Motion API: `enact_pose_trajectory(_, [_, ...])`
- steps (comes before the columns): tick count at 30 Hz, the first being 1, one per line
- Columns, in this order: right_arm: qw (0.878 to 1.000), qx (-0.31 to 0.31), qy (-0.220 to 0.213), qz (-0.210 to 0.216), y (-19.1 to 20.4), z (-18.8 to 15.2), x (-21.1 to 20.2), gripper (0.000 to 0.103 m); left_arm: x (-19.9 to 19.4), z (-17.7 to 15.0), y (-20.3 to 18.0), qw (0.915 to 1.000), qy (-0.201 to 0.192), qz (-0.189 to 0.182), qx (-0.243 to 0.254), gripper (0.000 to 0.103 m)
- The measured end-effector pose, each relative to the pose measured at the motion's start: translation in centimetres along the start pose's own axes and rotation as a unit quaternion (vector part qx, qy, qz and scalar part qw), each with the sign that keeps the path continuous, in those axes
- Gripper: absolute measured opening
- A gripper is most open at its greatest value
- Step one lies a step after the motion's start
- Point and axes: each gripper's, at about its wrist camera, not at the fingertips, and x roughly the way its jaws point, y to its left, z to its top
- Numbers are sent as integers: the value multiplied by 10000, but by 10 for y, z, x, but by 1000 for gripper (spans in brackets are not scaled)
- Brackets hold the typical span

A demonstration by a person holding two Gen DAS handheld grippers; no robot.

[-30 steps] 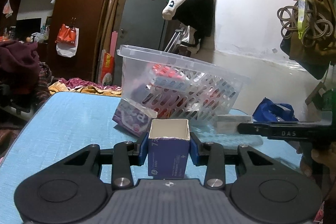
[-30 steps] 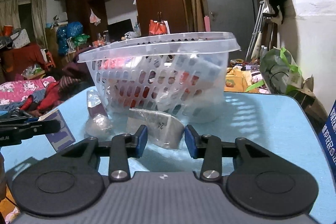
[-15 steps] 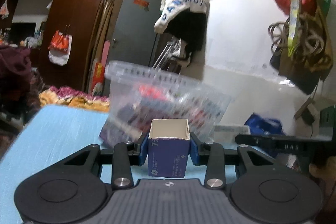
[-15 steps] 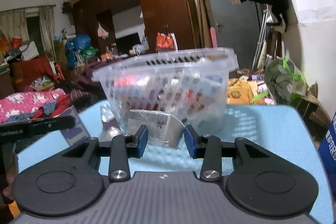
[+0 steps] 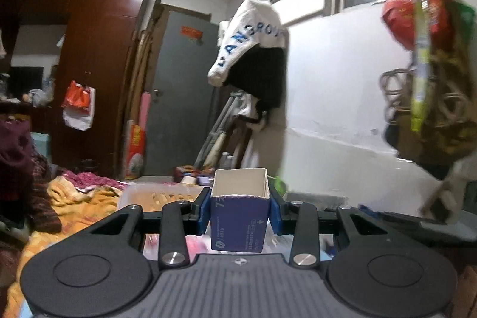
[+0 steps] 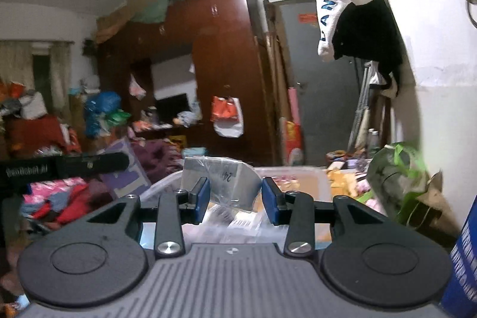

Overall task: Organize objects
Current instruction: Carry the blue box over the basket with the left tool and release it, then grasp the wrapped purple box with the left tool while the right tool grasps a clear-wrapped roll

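My left gripper [image 5: 240, 207] is shut on a small dark blue carton [image 5: 238, 224] with an open white top, held upright above the clear plastic basket [image 5: 155, 194], whose rim shows just below and beyond it. My right gripper [image 6: 235, 197] is shut on a clear plastic packet [image 6: 223, 179] with a white label, held over the same basket [image 6: 298, 178]. The basket holds several packets. In the right wrist view the left gripper's black arm [image 6: 65, 166] shows at the left with a purple packet [image 6: 125, 172] beside it.
A white and black garment [image 5: 253, 49] hangs on the wall ahead. Bags and coiled cord [image 5: 423, 97] hang at the right. A brown wardrobe [image 6: 208, 73] and a grey door [image 5: 179, 97] stand behind. A green bag [image 6: 396, 169] sits at the right.
Both grippers have risen from table level to above the basket rim, each still holding its item. The blue table top has dropped out of view.
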Motion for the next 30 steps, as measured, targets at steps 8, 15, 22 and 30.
enact_pose_trajectory(8, [9987, -95, 391, -312, 1, -2, 65, 57, 76, 6, 22, 9962, 488, 709, -109, 86])
enact_pose_trajectory(15, [9987, -209, 334, 309, 21, -36, 1, 103, 2, -21, 21, 9990, 71, 378, 239, 92])
enact_pose_trajectory(22, [9800, -1081, 1601, 480, 72, -99, 40, 103, -2, -73, 42, 9897, 885, 915, 651, 96])
enact_pose_trajectory(30, [9662, -1361, 2078, 689, 97, -116, 86, 66, 11, -84, 86, 9889, 1121, 968, 59, 95])
